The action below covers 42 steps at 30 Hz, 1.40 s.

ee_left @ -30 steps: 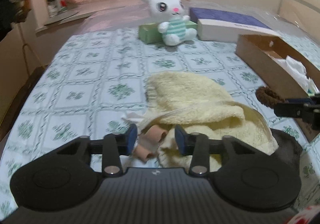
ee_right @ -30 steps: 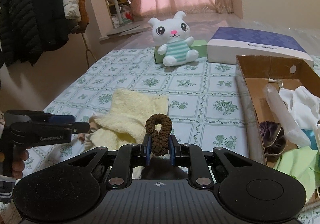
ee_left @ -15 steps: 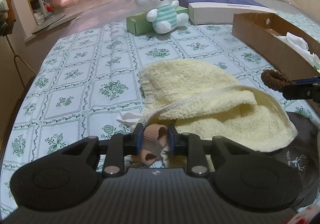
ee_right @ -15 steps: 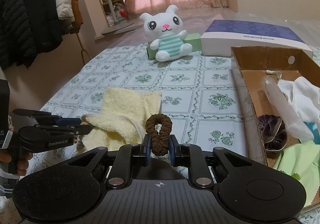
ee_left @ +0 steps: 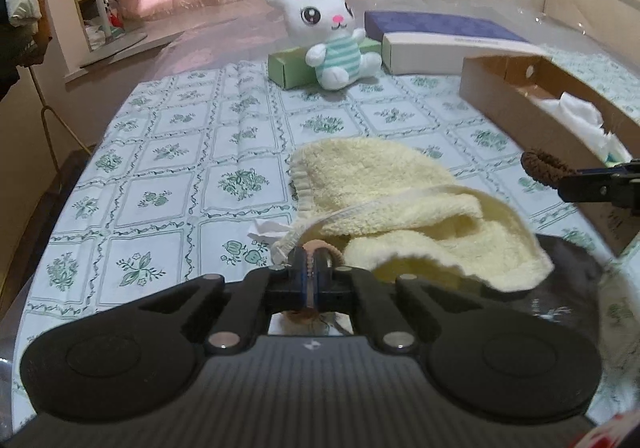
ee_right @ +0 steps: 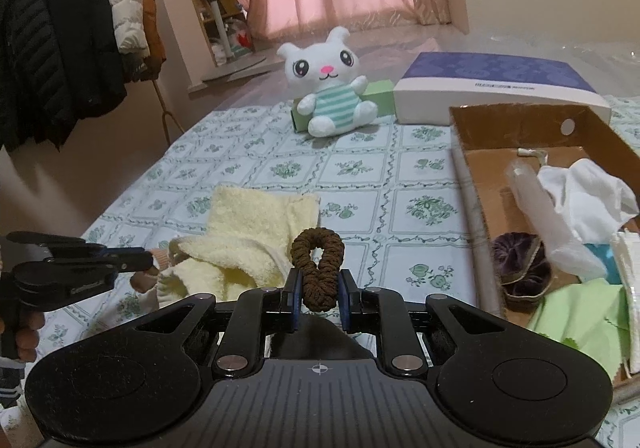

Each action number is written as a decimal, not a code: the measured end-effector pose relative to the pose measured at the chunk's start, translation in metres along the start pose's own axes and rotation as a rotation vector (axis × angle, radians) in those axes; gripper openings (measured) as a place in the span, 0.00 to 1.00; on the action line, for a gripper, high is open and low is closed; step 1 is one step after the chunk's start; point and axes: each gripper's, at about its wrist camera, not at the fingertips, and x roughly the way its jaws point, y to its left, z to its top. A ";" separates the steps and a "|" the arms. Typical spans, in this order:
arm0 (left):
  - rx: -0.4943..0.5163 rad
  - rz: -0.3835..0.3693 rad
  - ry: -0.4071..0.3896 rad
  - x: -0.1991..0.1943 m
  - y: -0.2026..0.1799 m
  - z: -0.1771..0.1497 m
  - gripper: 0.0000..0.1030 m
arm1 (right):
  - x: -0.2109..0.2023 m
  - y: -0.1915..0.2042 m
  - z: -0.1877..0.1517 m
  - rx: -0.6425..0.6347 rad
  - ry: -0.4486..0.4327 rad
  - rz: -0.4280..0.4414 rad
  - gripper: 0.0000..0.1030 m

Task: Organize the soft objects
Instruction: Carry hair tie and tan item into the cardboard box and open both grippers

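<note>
Writing: I can read none of it; the print on the side of the white-and-purple box [ee_right: 496, 88] and the raised lettering on the left tool's body are too blurred.
Landmark: I place everything by the yellow towel [ee_left: 400, 204], which lies crumpled on the green-patterned tablecloth [ee_left: 168, 152].
Left gripper [ee_left: 309, 268]: at the towel's near left corner; its jaws have just been closing and now pinch a pinkish-tan soft band [ee_left: 320, 248] between the pads, almost fully together.
Change, left: a second ago the jaws stood wide with the band lying loose between them; now I see it squeezed flat.
Right gripper [ee_right: 318, 288]: just right of the towel, narrow, clamped on a brown scrunchie [ee_right: 318, 268] that stands up in a loop.
Change, right: I see none; same grip, same loop.
Cardboard box [ee_right: 476, 208]: right of the towel, holding a purple scrunchie [ee_right: 520, 264], white cloth [ee_right: 584, 196] and green cloth [ee_right: 580, 316].
Plush rabbit [ee_right: 328, 84]: beyond the towel, leaning on a green box [ee_right: 378, 98].
Person: a hand [ee_right: 24, 332] grips the left tool, left of the towel.
</note>
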 end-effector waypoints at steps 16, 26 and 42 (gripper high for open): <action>0.040 -0.108 -0.156 -0.065 -0.070 0.049 0.02 | -0.072 -0.029 0.011 0.053 -0.113 -0.031 0.18; 0.091 -0.239 -0.177 -0.057 -0.151 0.082 0.02 | -0.115 -0.076 0.015 0.090 -0.178 -0.101 0.18; 0.107 -0.288 -0.113 0.014 -0.236 0.148 0.02 | -0.117 -0.156 0.040 0.107 -0.176 -0.150 0.18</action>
